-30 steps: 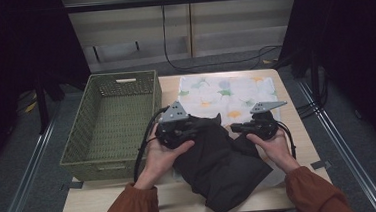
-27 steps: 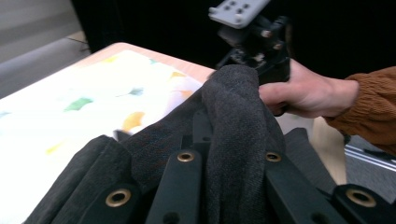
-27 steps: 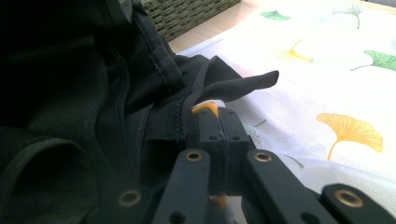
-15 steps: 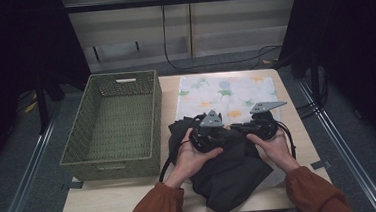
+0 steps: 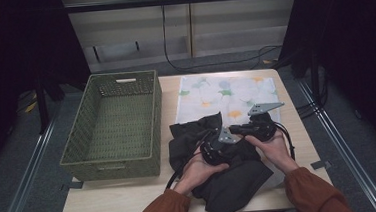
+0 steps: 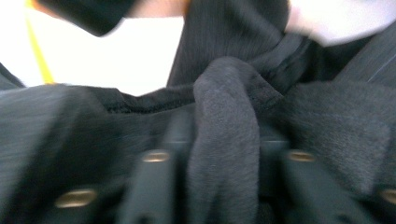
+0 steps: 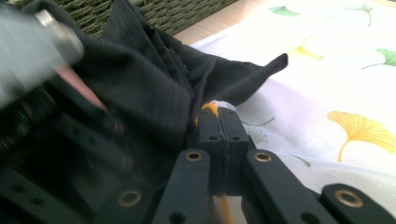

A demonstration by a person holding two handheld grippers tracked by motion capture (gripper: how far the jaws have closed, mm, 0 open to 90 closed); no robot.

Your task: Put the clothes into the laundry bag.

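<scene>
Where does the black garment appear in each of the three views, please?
High view: black garment lies low and centre on the table, under both hands.
Left gripper view: a fold stands up between the jaws.
Right gripper view: it fills the left half, edge nipped in the jaws.
Shared landmark: the leaf-print cloth.

Lab rig: black curtains (image 5: 16, 43), metal rails (image 5: 20, 178).
</scene>
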